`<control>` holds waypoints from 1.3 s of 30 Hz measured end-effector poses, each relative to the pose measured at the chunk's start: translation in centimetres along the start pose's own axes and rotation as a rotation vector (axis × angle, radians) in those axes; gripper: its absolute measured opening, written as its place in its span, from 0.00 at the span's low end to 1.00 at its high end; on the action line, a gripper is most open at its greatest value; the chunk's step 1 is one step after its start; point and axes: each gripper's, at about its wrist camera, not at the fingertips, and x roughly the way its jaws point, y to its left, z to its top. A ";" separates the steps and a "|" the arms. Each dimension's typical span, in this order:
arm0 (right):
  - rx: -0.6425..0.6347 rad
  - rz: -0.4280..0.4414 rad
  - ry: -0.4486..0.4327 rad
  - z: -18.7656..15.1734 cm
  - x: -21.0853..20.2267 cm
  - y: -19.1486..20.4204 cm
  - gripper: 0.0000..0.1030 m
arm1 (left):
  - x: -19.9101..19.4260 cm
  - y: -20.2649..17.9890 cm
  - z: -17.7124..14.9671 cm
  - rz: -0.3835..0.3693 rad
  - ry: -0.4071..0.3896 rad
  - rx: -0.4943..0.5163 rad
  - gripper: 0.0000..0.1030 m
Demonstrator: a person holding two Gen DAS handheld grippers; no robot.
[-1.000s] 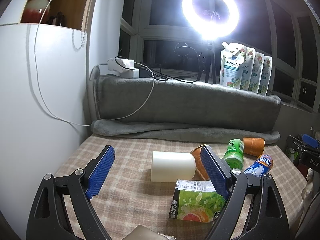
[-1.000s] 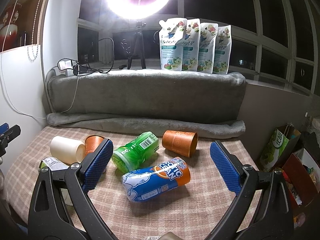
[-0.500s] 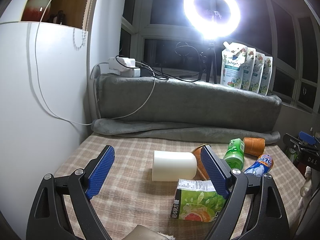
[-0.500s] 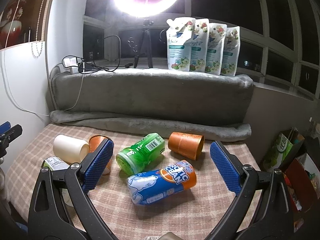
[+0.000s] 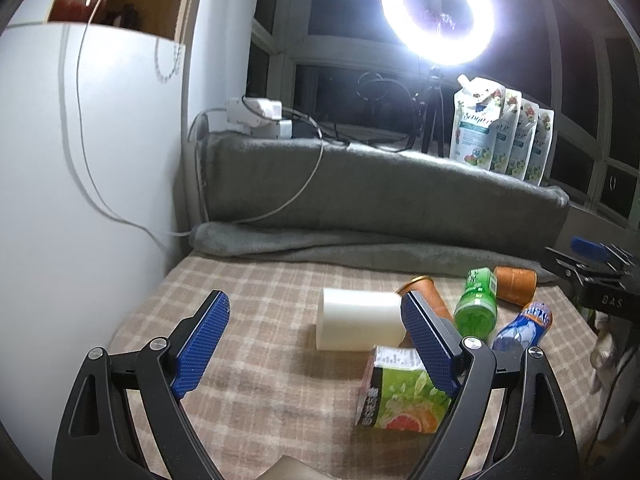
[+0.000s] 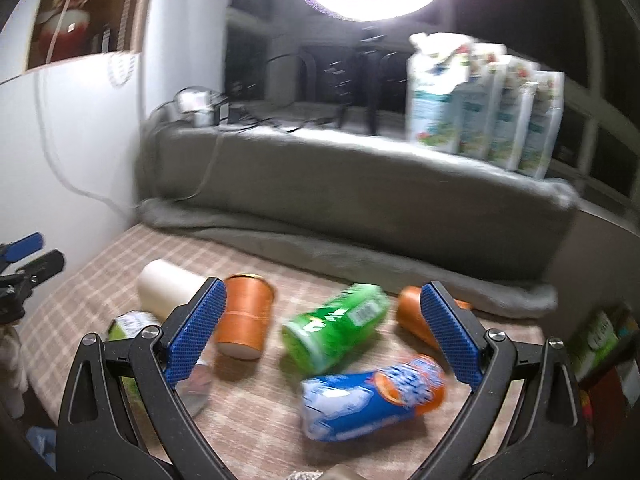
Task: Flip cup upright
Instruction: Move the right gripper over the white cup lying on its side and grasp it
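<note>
Both my grippers spread wide, gripping nothing: left gripper (image 5: 314, 342), right gripper (image 6: 322, 328). Orange cup (image 6: 243, 322) lies tipped on the checked tablecloth (image 6: 256, 420), just beside the white cup (image 6: 168, 290), left of the green bottle (image 6: 334, 328). Right view blurred.

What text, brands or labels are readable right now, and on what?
"DAS": right gripper body, left wrist view.
Pouches: brand lettering too blurred to read.
Juice carton: characters and printed label too small.
Green bottle, blue-and-orange bottle: motion-blurred, unreadable.
</note>
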 end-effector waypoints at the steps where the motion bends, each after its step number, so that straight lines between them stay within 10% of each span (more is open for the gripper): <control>1: -0.022 0.027 0.018 0.3 0.4 0.3 0.97 | 0.1 0.2 -0.1 0.001 0.011 0.001 0.85; 14: -0.360 0.308 0.291 2.7 9.9 8.4 0.96 | 0.1 2.4 -2.6 0.004 0.120 -0.026 0.85; 39: -0.643 0.461 0.602 1.5 20.2 15.7 0.96 | 0.6 4.7 -2.8 0.018 0.137 -0.083 0.85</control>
